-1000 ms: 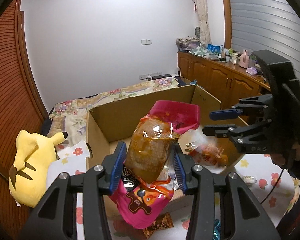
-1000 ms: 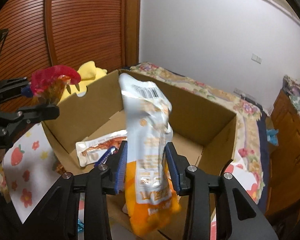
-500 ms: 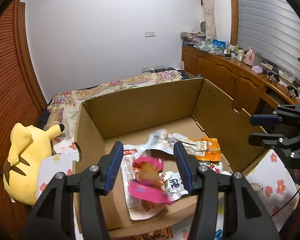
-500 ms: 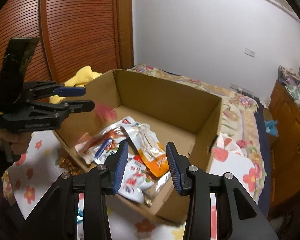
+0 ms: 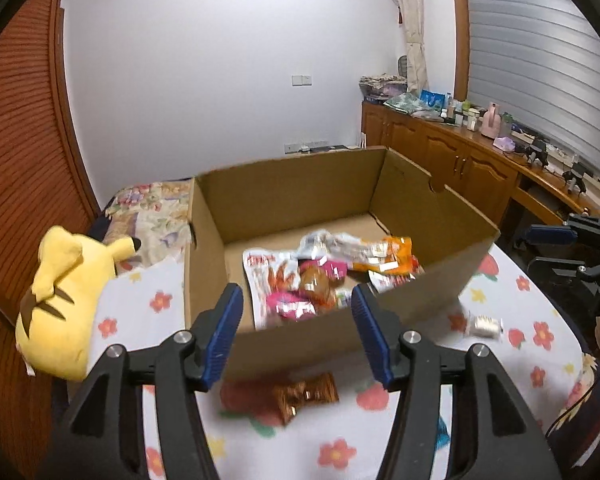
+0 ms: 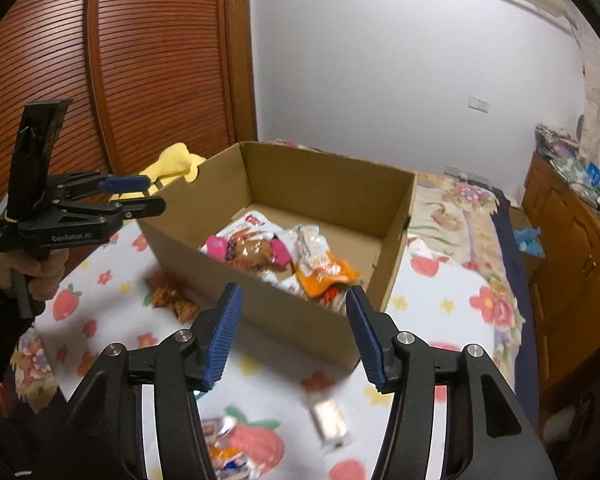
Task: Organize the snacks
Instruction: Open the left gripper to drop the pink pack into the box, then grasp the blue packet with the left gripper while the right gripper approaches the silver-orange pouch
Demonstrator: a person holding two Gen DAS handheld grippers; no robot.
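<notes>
An open cardboard box (image 5: 300, 196) (image 6: 328, 184) stands on the flowered sheet and holds several snack packets. Among them are a pink and brown packet (image 5: 320, 276) (image 6: 252, 250) and an orange and white pouch (image 5: 384, 254) (image 6: 320, 268). My left gripper (image 5: 296, 320) (image 6: 156, 193) hangs in front of the box's near wall, jaws opening, nothing between them. My right gripper (image 6: 294, 300) (image 5: 548, 252) is back from the box's corner, jaws also opening and empty. Loose on the sheet lie a brown wrapper (image 5: 306, 394) (image 6: 170, 300) and a small white packet (image 5: 486, 326) (image 6: 330, 420).
A yellow plush toy (image 5: 60, 300) (image 6: 176, 164) lies left of the box. Another orange and blue packet (image 6: 224, 448) lies under my right gripper. Wooden cabinets (image 5: 460, 160) with clutter on top line the right wall. Slatted wooden doors (image 6: 160, 60) stand behind the bed.
Both grippers let go: the pink packet and the orange and white pouch dropped into the box. Both grippers then drew back from the box with their jaws widening.
</notes>
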